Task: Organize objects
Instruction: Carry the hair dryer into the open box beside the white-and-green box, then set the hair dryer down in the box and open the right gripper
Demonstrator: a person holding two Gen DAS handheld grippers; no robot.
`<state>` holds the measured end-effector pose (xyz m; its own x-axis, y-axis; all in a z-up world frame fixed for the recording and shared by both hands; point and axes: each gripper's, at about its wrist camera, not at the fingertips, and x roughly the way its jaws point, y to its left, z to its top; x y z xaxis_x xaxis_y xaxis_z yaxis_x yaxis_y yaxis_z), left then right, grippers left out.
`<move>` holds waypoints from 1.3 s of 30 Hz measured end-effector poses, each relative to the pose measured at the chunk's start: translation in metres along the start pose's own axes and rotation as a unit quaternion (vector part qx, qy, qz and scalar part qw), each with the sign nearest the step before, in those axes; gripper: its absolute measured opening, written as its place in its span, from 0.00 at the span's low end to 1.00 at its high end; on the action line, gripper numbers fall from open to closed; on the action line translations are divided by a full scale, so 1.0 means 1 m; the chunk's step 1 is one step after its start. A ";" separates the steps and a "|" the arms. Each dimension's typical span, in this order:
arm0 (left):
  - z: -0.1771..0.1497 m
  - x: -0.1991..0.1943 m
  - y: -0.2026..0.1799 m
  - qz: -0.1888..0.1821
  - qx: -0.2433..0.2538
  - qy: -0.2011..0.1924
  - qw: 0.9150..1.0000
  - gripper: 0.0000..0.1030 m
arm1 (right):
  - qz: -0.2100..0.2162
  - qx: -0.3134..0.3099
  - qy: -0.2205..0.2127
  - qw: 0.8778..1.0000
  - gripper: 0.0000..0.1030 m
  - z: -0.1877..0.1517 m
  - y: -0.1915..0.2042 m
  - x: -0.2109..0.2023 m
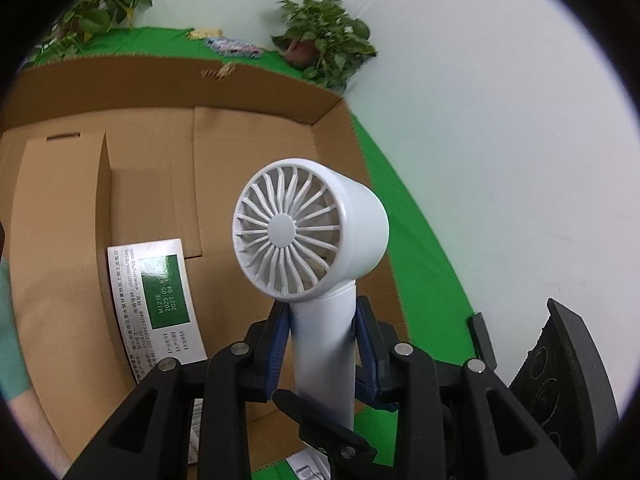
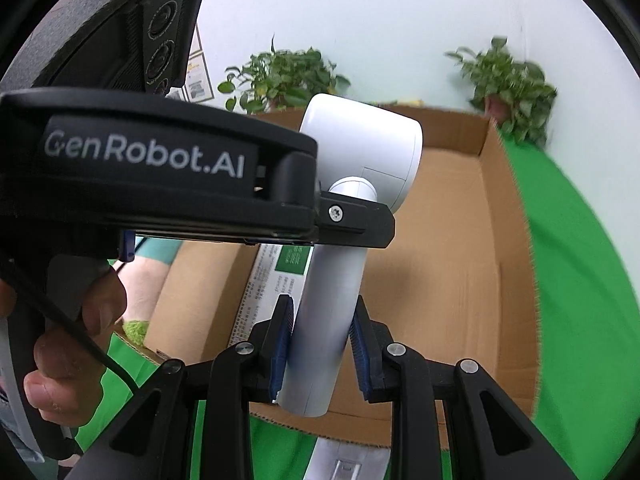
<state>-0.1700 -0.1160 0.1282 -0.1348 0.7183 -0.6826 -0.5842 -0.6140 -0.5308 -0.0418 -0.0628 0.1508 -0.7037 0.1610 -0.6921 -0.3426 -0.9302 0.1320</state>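
In the left wrist view, a white leaflet (image 1: 160, 304) lies on the floor of the open cardboard box (image 1: 60, 208), toward its near edge; its green panel reads "M1216" above two dates. Just right of it, the left gripper (image 1: 322, 336) clamps the handle of the white handheld fan (image 1: 308, 236), whose grille faces this camera alone. The right wrist view shows only the fan's smooth back and the left gripper's casing, printed "GenRobot.AI", in a hand (image 2: 76, 344). The right gripper (image 2: 320, 344) pinches the handle's lower end above the box's near edge.
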 end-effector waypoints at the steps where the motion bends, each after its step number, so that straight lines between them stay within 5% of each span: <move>1: -0.001 0.006 0.003 0.004 -0.003 0.005 1.000 0.30 | 0.006 0.003 0.005 1.000 0.25 -0.001 -0.004 0.007; 11: -0.014 0.048 0.020 0.036 -0.019 0.056 0.998 0.30 | 0.052 0.042 0.049 0.997 0.25 -0.012 -0.042 0.064; 22: -0.029 0.068 0.037 0.056 -0.043 0.100 0.992 0.31 | 0.051 0.080 0.097 0.991 0.22 -0.023 -0.059 0.105; 34: -0.038 0.039 0.040 0.067 -0.039 0.082 0.994 0.31 | 0.040 0.079 0.094 0.992 0.21 -0.017 -0.061 0.122; 39: -0.049 0.015 0.046 0.079 -0.029 0.042 0.996 0.31 | 0.023 0.075 0.099 0.992 0.22 -0.011 -0.058 0.131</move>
<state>-0.1597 -0.1493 0.0693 -0.1518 0.5832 -0.7980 -0.5141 -0.7361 -0.4402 -0.1072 0.0090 0.0447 -0.5891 0.0381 -0.8072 -0.4126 -0.8731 0.2599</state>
